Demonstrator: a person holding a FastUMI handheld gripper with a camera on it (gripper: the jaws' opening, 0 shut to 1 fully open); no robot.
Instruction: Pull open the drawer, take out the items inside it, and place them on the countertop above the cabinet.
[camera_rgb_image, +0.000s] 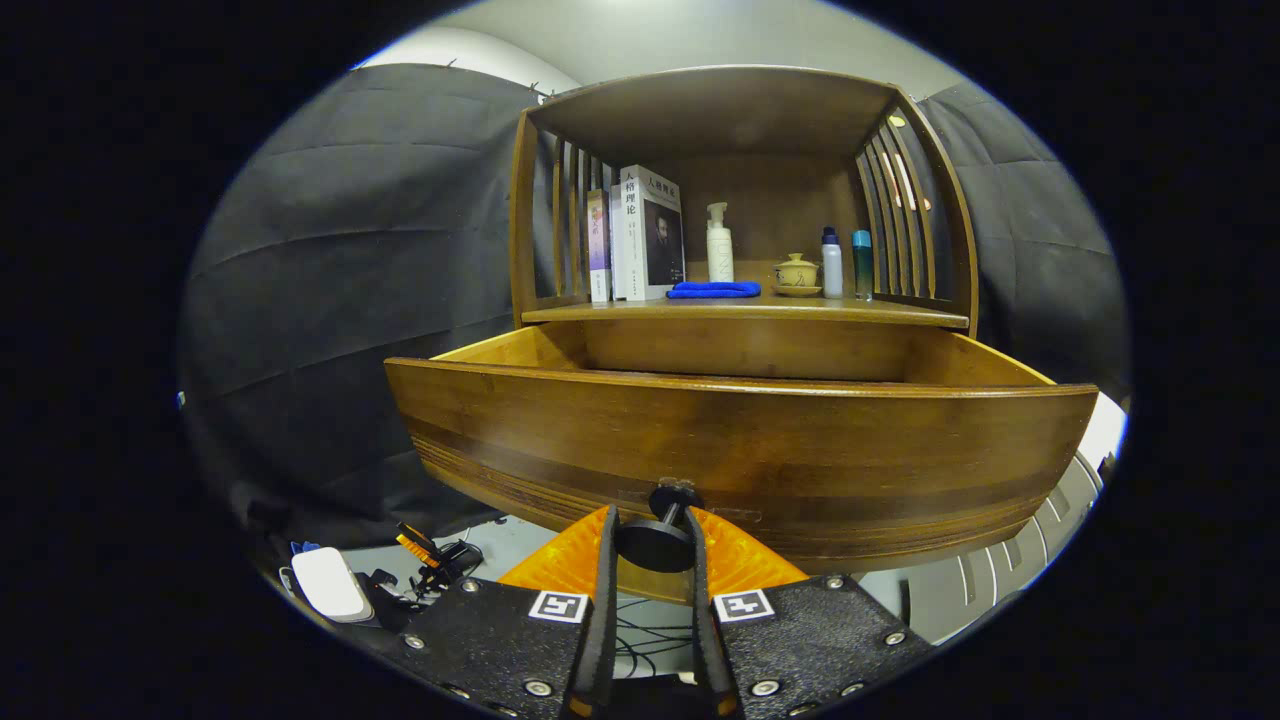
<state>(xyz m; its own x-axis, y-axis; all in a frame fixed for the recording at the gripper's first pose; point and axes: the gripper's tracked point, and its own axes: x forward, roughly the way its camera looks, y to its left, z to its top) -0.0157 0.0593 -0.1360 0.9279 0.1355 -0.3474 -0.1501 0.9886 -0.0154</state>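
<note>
The wooden drawer (740, 450) stands pulled out toward me, and its front panel hides whatever lies inside. A dark round knob (655, 543) sticks out from the middle of that panel. My gripper (652, 540) is shut on the knob, one finger pressing on each side of it. Above the drawer runs the cabinet's countertop (745, 311). A folded blue cloth (714, 289) lies on it, just beyond the drawer's back edge.
On the countertop stand several books (640, 235), a white pump bottle (719, 245), a small lidded tea cup (797, 273) and two slim bottles (845, 263). Slatted sides and a top board enclose that shelf. On the floor below left lie a white device (330, 585) and cables.
</note>
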